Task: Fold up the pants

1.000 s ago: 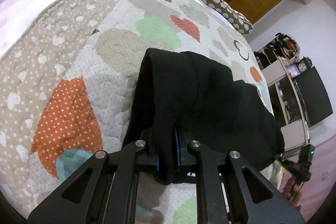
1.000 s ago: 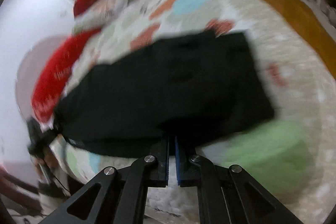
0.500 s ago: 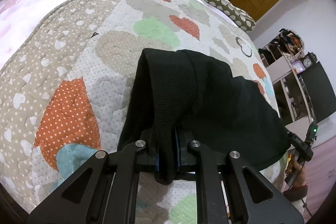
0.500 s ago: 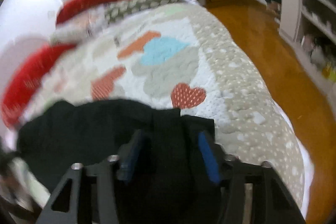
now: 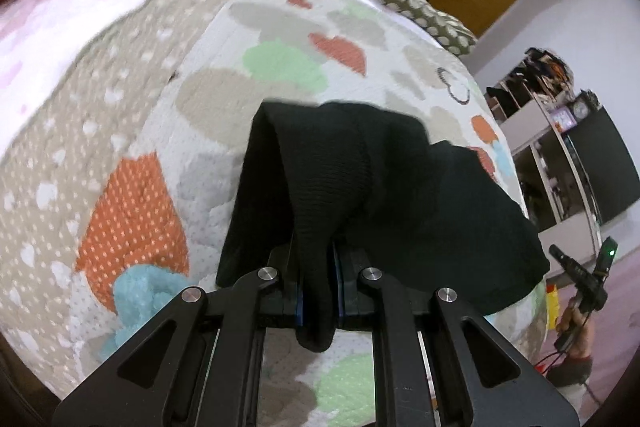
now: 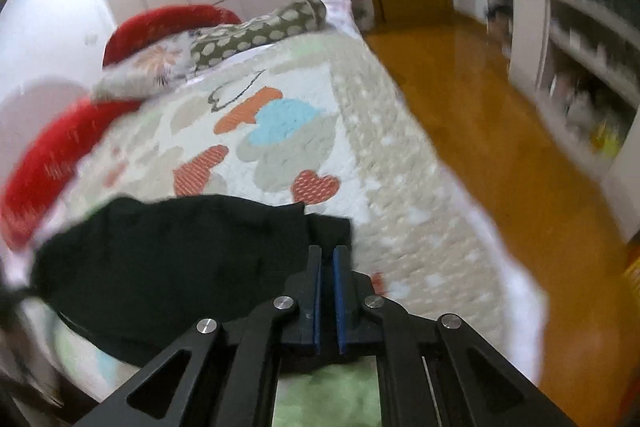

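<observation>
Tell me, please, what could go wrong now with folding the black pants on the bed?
The left gripper pinches only a thin bunched fold of the pants, so the cloth may slip out. The right gripper has shut jaws with no cloth visible between them at the corner, so that side could sag and crease.

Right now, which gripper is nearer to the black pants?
Left. The left gripper has its jaws shut on a bunched fold of the black pants. The right gripper sits at their corner, jaws shut with nothing visibly between them.
</observation>
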Tool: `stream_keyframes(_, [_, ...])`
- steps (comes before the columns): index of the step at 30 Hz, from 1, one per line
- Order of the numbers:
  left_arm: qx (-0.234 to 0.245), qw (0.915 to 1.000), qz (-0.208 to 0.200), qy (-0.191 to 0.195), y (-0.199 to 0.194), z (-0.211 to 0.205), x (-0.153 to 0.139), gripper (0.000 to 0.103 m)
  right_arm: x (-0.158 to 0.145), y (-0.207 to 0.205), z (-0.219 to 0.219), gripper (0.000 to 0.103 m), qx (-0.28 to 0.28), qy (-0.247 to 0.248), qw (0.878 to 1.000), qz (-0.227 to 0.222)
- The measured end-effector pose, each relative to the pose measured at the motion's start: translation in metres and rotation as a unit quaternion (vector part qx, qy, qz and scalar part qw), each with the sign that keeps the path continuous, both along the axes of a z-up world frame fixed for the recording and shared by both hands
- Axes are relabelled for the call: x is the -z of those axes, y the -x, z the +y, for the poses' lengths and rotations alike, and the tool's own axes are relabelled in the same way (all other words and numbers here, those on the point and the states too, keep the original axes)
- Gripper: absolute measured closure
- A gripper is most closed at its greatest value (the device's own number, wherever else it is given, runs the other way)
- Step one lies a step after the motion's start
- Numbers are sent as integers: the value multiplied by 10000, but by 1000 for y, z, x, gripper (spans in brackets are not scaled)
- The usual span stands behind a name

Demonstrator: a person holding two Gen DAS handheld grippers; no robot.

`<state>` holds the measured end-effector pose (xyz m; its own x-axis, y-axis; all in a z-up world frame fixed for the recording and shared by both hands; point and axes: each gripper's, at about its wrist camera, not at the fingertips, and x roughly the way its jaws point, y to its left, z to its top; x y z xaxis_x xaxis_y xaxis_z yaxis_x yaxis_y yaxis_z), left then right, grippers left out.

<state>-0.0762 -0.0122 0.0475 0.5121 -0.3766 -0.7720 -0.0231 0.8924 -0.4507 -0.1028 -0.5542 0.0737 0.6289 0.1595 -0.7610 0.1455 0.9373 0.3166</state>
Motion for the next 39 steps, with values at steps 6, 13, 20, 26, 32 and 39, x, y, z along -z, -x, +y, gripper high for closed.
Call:
stream_keyframes(6, [17, 10000, -65, -17, 2, -3, -3, 94, 17, -28, 19, 67, -262, 242, 9993, 60])
stream_keyframes(13, [-59, 10000, 39, 39, 0, -3, 2, 94, 29, -40, 25, 89, -388, 86, 9992, -45])
stream_keyframes(20, [133, 9994, -282, 171, 7, -3, -15, 94, -27, 12, 25, 98, -477, 511, 9967, -408])
stream_keyframes(26, [-52, 9996, 174, 209, -4, 0, 8, 94, 14, -3, 6, 98, -187, 624, 9975, 278])
stream_keyframes(32, [-192, 9990, 95, 381, 1, 11, 3, 86, 7, 0, 7, 92, -91, -59, 9999, 47])
stream_keyframes(39, [-833, 9958, -334, 194, 18, 30, -23, 58, -13, 38, 39, 48, -966, -894, 9913, -27])
